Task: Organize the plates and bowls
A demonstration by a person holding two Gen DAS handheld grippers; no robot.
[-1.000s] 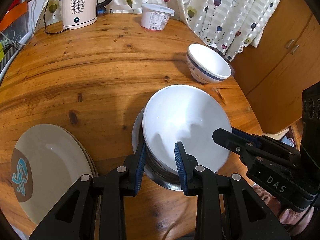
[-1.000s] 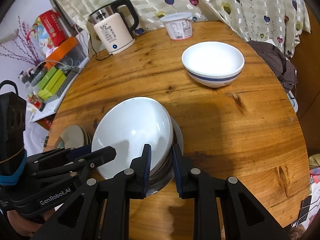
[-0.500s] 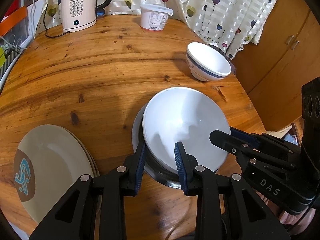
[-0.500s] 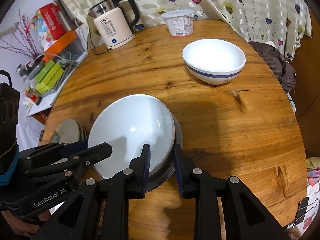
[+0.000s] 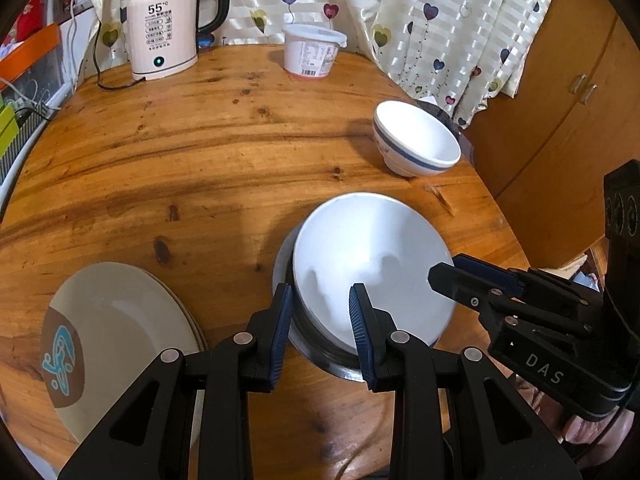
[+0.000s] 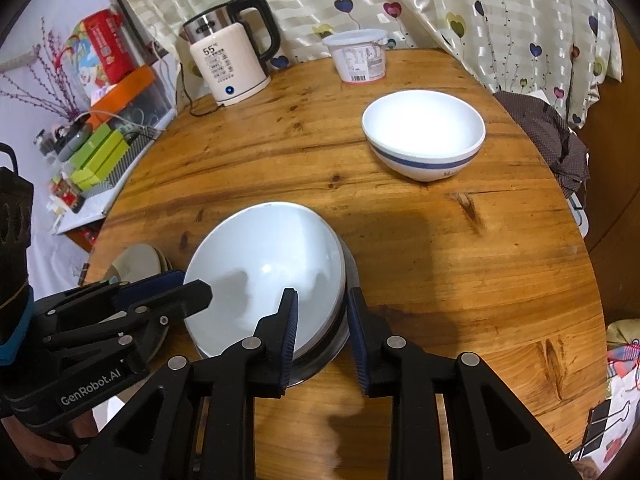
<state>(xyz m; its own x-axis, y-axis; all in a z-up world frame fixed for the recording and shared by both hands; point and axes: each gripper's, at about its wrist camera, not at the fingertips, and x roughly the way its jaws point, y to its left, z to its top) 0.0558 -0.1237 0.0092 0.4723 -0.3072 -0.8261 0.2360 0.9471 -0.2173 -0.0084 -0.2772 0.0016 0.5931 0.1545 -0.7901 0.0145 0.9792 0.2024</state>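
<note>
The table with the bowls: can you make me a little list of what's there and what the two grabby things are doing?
table: round, wooden
white bowl: nested in a steel bowl, near the front edge
blue-striped bowl: alone, farther back, empty
plates: beige stack, front left
kettle: at the back
tub: white, lidded, at the back
left hand-held gripper: jaws astride the nested bowls' rim
right hand-held gripper: jaws astride the opposite rim, opening

White bowl (image 5: 370, 264) nested in steel bowl (image 5: 316, 344) (tilted).
</note>
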